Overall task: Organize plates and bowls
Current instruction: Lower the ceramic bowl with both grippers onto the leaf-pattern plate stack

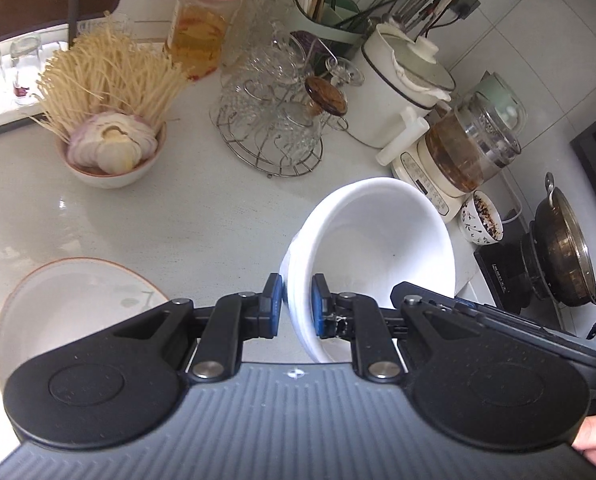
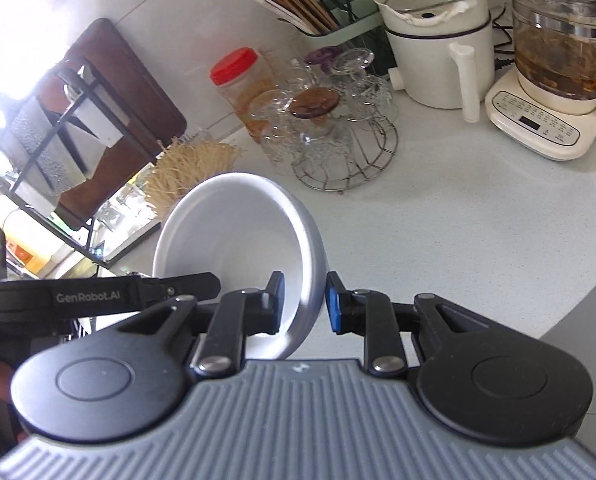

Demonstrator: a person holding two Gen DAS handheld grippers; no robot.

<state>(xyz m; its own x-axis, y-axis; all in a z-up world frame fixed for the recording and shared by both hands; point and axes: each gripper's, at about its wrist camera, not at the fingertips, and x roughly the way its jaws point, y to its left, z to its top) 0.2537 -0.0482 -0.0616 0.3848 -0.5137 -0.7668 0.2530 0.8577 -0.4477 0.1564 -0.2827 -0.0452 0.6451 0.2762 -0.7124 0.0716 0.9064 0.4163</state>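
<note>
Left wrist view shows the left tool [image 1: 297, 307] pinching a white bowl's [image 1: 373, 240] rim, tilted above the table [image 1: 218, 216]; the right tool [image 2: 303, 300] likewise pinches another white bowl [image 2: 234, 224], probably for stacking.

I saw one plain white bowl [image 1: 377, 248], empty and tilted steeply on its side, raised off the counter. A shallow orange-rimmed plate [image 1: 70, 300] lay flat at near left.

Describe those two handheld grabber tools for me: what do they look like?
The left gripper and right gripper match: ribbed grey body, two round black discs, black linkage arms with silver pivot pins, blue pads on the fingers. One's black side bears white "GenRobot.AI" lettering.
</note>
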